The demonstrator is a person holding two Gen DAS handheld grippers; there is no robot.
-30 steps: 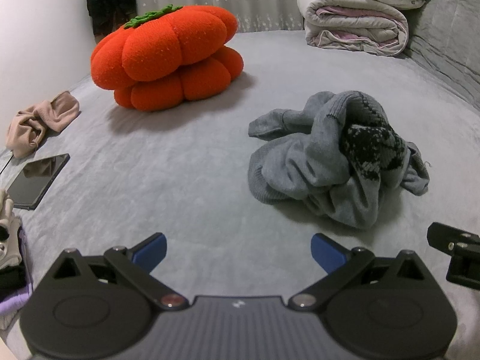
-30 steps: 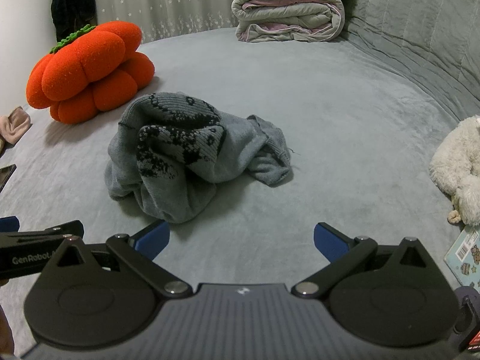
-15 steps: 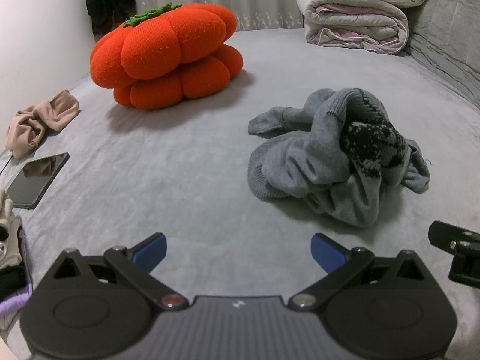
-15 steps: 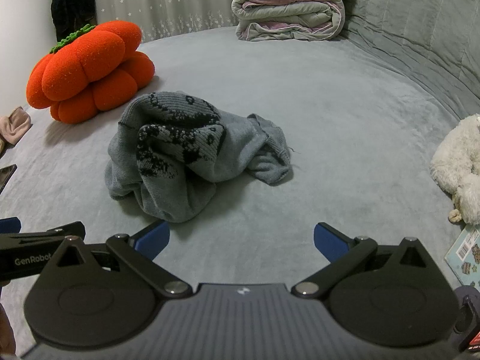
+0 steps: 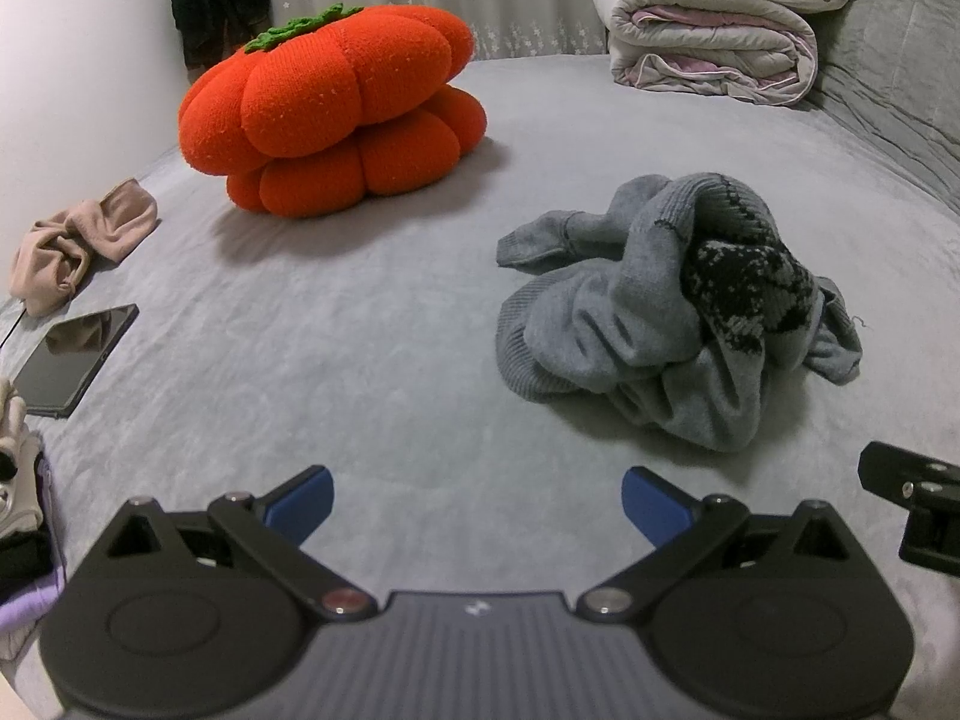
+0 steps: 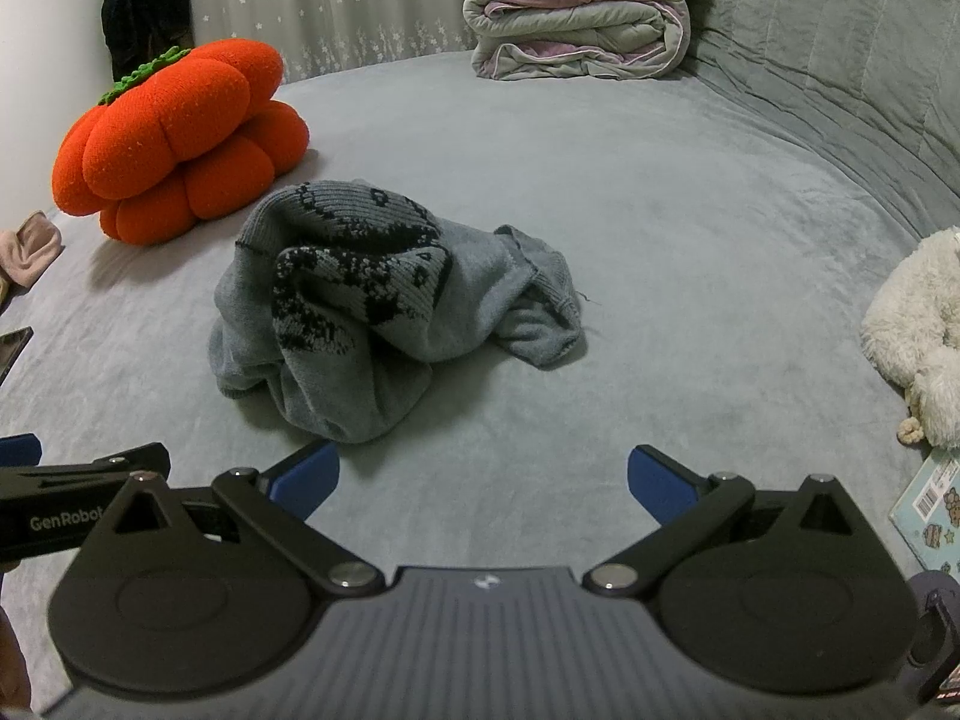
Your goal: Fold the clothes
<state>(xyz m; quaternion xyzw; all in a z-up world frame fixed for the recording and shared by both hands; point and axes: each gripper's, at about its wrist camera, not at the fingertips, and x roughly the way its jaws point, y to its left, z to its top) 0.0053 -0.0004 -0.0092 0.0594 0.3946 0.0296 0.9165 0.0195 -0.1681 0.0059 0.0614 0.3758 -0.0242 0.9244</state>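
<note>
Bed (image 5: 384, 324): grey plush cover, soft, likely to give and drag under any tool pressed into it; a finger that digs low may pinch cover together with garment. Folded quilt (image 6: 576, 30) at the far end and orange pumpkin cushion (image 5: 336, 114) to the left both sit well apart from the work area, so there is room to spread, though a sleeve flung wide to the left could land against the cushion. Sweater (image 6: 372, 300): grey knit with a black pattern, bunched in a heap near the middle of the bed, ahead of both tools, nothing flattened yet. Main risk, by my reading: hem, collar and sleeves are tangled, so a blind grab at the top of the heap takes several layers at once and lifts a knot rather than an edge. One cuff (image 5: 540, 240) lies free on the left side of the heap; a loose thread shows at the right edge and could snag a finger. White plush toy (image 6: 918, 324) near the right edge and phone (image 5: 72, 354) near the left: either could be swept off if the sweater is shaken out broadly. Left tongs (image 5: 477, 504): jaws wide, empty, short of the heap. Right tongs (image 6: 483, 480): jaws wide, empty, just short of the near fold.
</note>
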